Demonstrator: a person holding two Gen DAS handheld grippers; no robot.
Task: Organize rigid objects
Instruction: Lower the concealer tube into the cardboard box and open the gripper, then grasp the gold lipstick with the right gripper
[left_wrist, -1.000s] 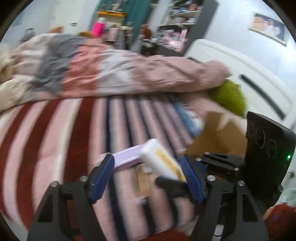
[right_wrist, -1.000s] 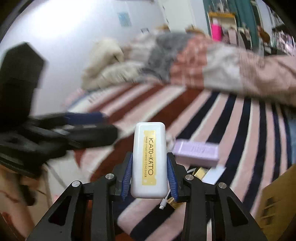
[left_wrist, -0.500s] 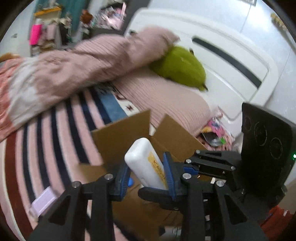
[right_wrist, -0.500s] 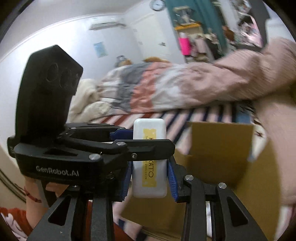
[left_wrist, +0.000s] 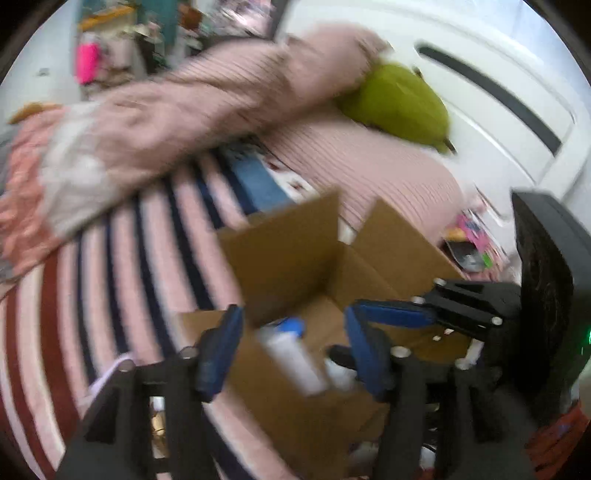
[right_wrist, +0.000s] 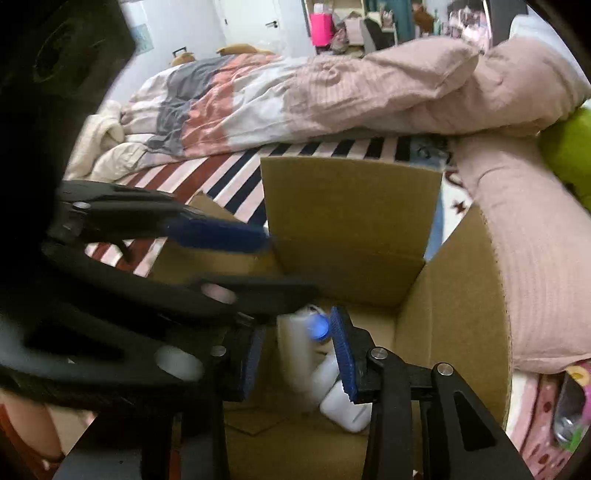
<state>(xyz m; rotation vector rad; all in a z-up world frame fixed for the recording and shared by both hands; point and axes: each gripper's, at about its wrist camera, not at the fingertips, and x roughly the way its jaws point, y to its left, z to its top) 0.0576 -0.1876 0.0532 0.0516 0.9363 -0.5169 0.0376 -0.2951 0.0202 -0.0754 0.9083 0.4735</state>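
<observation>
An open cardboard box (left_wrist: 288, 251) (right_wrist: 351, 206) stands on the striped blanket, and both grippers hang over it. The white rectangular case (left_wrist: 291, 362) (right_wrist: 295, 354) is a blurred streak low between the pads, inside the box mouth, with a gap on each side. My left gripper (left_wrist: 293, 354) has its jaws opening, and its pads are clear of the case. My right gripper (right_wrist: 297, 358) stands narrowly parted and does not press the case. The left gripper's blue pad (right_wrist: 218, 230) crosses the right wrist view.
A white bottle with a blue cap (right_wrist: 317, 328) and another white container (right_wrist: 343, 406) lie in the box. A purple box (left_wrist: 109, 374) lies on the blanket at left. A pink quilt (right_wrist: 369, 92), a green cushion (left_wrist: 399, 99) and a white headboard (left_wrist: 480, 92) lie behind.
Both grippers swung from the blanket to over the box. Half a second ago both clamped the white case; now the left jaws have spread and the case has slipped down from the pads.
</observation>
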